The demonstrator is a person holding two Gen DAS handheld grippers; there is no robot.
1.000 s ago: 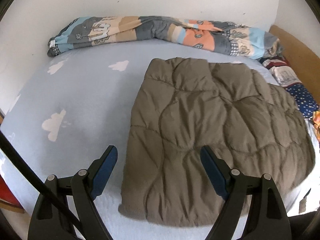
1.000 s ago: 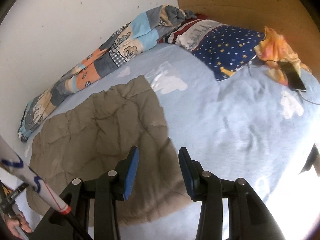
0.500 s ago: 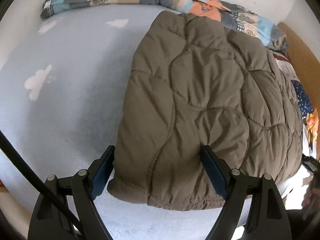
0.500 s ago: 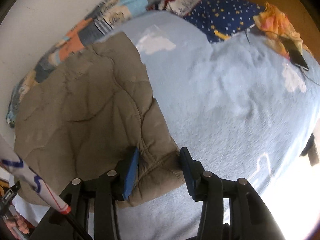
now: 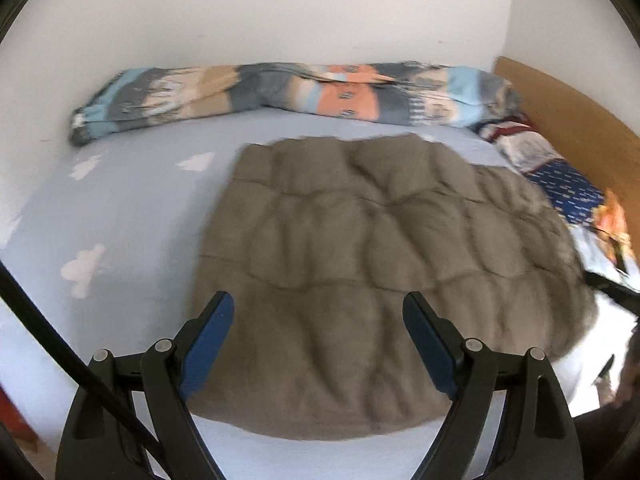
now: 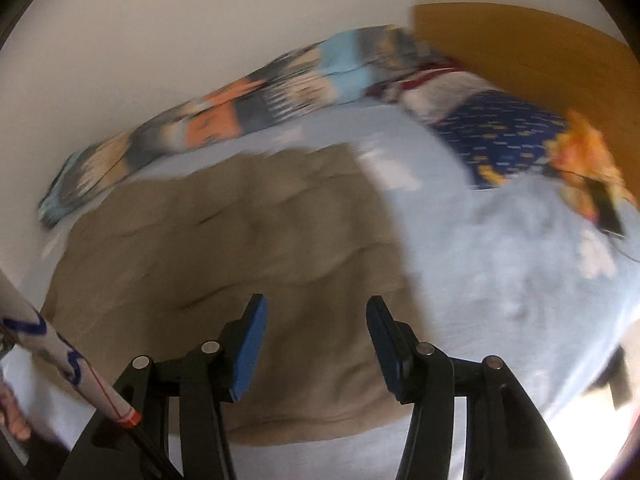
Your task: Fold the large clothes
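On the pale blue bed (image 5: 132, 216), a folded brown quilted coat (image 5: 360, 264) lay flat while the left gripper (image 5: 318, 340) and the just-widening right gripper (image 6: 314, 344) hovered above it, spread and empty, seemingly finished with that fold.

I'm working in a home bedroom: bed (image 5: 132, 216) in cloud-print sheet, pillows (image 6: 500, 128) against its wooden headboard (image 6: 520, 48).

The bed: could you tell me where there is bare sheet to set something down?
Bare sheet lies left of the brown quilted garment, and between it and the starry pillow. The striped blanket lines the wall; orange cloth and phone crowd the headboard.
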